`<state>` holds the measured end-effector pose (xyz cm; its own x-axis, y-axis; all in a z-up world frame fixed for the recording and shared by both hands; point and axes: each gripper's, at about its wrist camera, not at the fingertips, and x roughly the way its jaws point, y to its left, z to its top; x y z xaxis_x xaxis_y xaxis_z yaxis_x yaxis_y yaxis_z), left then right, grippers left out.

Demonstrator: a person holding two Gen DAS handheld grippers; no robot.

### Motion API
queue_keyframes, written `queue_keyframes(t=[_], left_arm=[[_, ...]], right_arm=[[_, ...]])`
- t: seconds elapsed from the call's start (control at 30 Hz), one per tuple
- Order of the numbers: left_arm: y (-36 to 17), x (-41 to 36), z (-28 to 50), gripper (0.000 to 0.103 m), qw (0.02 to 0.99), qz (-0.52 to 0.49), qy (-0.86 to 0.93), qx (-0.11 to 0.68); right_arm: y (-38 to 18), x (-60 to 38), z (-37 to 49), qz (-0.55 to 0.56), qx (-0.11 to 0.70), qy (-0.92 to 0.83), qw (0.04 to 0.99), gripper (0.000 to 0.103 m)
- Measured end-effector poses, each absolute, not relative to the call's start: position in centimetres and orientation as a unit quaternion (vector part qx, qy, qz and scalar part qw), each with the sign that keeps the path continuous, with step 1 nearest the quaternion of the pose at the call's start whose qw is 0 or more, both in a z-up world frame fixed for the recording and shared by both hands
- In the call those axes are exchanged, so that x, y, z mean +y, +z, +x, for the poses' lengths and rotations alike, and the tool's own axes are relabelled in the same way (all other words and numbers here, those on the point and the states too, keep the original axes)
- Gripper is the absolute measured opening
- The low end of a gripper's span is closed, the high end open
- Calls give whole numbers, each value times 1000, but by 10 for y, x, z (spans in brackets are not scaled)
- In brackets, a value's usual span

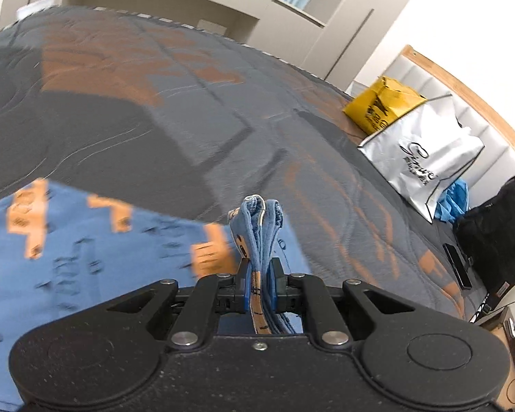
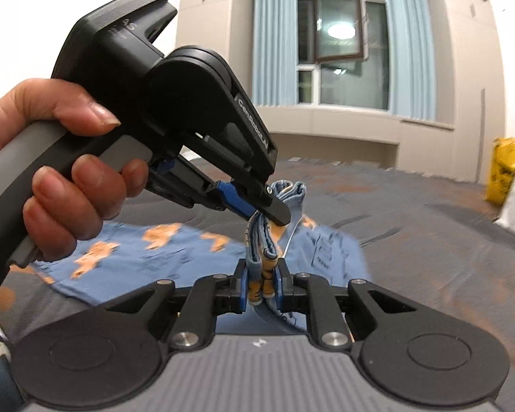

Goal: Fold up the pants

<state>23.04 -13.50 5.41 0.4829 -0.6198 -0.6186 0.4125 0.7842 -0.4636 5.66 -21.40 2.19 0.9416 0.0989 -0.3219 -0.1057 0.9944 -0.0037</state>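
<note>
Both tools are clamping the blue pants [image 2: 175,250] right now: the left tool [image 2: 269,214] is pinching a bunched fold, and the right tool [image 2: 262,286] is gripping the same bundle just below it, so the two are sitting really close together. Rest of the pants is trailing on the bed [image 1: 195,110], with bags [image 1: 425,158] near the headboard.

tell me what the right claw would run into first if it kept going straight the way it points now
Most likely the left claw, which sits just ahead, pinching the same bunched edge of the blue pants that the right claw grips. Past it lies the grey and orange bedspread. The depth between the claws is hard to judge.
</note>
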Motion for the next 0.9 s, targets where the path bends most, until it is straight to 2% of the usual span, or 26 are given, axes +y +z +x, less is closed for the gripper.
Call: queue_keyframes(t=[0.2,0.37,0.63,0.9], left_arm=[[12,-94,240,11,850,-148,-285,416],[-14,-94,233,11,875,-124,-272,381],[-19,-97,222,12,896,-91,-274,338],[-20,-94,222,12,892,-102,-285,336]], right_arm=[[4,-173,71,-18,208,77,975,17],[-17,-162,84,-4,245,80,966,18],[-19,-158,83,-22,240,79,967,22],[-17,-160,89,-23,243,78,967,23]])
